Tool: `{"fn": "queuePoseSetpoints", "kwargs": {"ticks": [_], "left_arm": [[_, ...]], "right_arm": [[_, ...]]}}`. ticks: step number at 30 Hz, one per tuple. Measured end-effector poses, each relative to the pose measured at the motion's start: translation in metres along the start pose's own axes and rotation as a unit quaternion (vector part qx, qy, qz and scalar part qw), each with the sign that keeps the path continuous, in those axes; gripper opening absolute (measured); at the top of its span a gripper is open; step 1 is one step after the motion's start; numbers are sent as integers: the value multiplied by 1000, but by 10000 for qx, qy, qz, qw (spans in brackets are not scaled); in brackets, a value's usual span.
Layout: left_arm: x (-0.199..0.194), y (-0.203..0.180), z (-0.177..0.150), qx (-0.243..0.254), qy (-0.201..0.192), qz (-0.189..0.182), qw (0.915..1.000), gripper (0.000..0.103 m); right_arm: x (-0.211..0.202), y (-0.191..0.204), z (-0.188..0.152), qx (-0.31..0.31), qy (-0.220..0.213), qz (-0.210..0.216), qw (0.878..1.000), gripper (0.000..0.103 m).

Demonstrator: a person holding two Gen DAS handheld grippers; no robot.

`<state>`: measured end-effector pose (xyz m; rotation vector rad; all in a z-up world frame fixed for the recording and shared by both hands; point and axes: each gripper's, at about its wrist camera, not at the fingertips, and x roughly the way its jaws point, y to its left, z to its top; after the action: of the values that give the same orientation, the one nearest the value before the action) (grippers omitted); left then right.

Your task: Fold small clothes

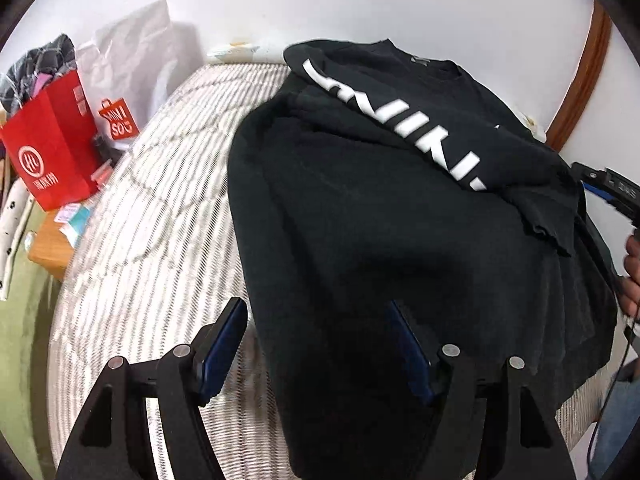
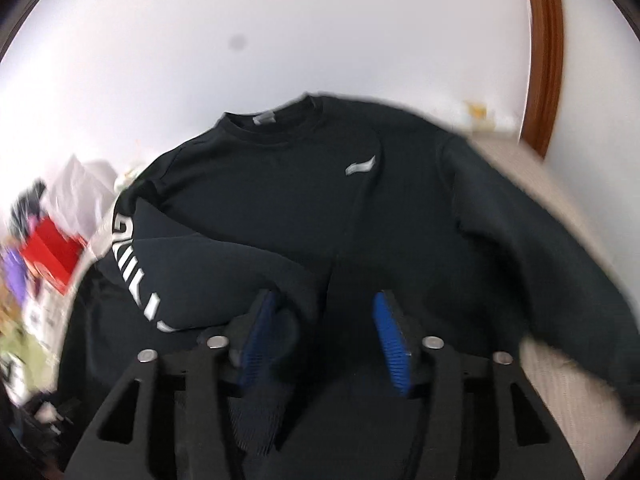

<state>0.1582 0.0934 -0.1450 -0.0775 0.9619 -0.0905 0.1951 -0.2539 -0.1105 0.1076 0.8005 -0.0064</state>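
— Black cloth fills the middle. What is it?

— It is a black sweatshirt point(image 1: 380, 240), lying spread out on a striped bed cover point(image 1: 160, 200). One sleeve with big white letters point(image 1: 404, 120) is folded across its body, toward two o'clock in the left wrist view.

— Where is the left claw?

— The left gripper point(image 1: 316, 344) is at six o'clock in its own view. Its two blue pads point(image 1: 224, 344) stand apart. One pad is over the bed cover and the other is over the shirt's edge. Nothing is pinched between them, so it is let go.

— And the right claw?

— The right gripper point(image 2: 324, 344) sits at six o'clock in its own view, over the bottom part of the sweatshirt point(image 2: 320, 200). That picture is blurry. Its blue pads are apart with black cloth under the gap. They do not look pressed on the cloth, so it looks let go too.

— What else can you see?

— A small grey logo point(image 2: 360, 166) is on the chest, at twelve o'clock from the right claw. A red paper bag point(image 1: 52, 144) stands at nine o'clock in the left view, beside the bed. A white wall point(image 1: 360, 0) is behind it all.
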Motion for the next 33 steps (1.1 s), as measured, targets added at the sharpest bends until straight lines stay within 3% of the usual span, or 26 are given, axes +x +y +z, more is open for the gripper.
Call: {"fn": "queuePoseSetpoints", "kwargs": {"ticks": [4, 8, 11, 17, 18, 19, 20, 21, 23, 26, 29, 31, 33], "left_arm": [[-4, 3, 8, 20, -125, 223, 9997, 69], [-3, 1, 14, 21, -153, 228, 9996, 69], [-4, -1, 16, 15, -165, 173, 9997, 69], [8, 0, 18, -42, -71, 278, 9996, 69], [10, 0, 18, -50, -74, 323, 9994, 69], [11, 0, 18, -49, -87, 391, 9992, 69], [13, 0, 18, -46, -90, 440, 9990, 69], [15, 1, 18, -55, -69, 444, 9990, 69], [18, 4, 18, -114, 5, 435, 9990, 69], [24, 6, 17, -162, 88, 487, 9986, 69], [25, 6, 15, -174, 111, 512, 9985, 69], [26, 6, 15, -191, 109, 512, 9984, 69], [25, 6, 18, -202, 99, 497, 9985, 69]], "right_arm": [[-24, 33, -16, -832, -202, 142, 9962, 57], [-19, 71, -40, -1692, -25, 439, 9846, 59], [1, 92, -53, -2147, 238, 353, 9757, 60], [33, 99, -68, -2498, 543, 88, 9667, 59], [33, 94, -69, -2498, 565, 59, 9666, 52], [37, 93, -68, -2460, 548, -4, 9677, 43], [40, 92, -67, -2414, 545, -67, 9689, 19], [44, 90, -64, -2347, 595, -36, 9702, 7], [42, 83, -52, -2136, 591, 240, 9748, 5], [16, 64, -23, -1671, 181, 708, 9832, 5], [-9, 21, 12, -638, -217, 1228, 9901, 5], [-17, -1, 26, -206, -425, 1305, 9903, 5], [-20, -21, 38, 107, -640, 1106, 9917, 5]]}}
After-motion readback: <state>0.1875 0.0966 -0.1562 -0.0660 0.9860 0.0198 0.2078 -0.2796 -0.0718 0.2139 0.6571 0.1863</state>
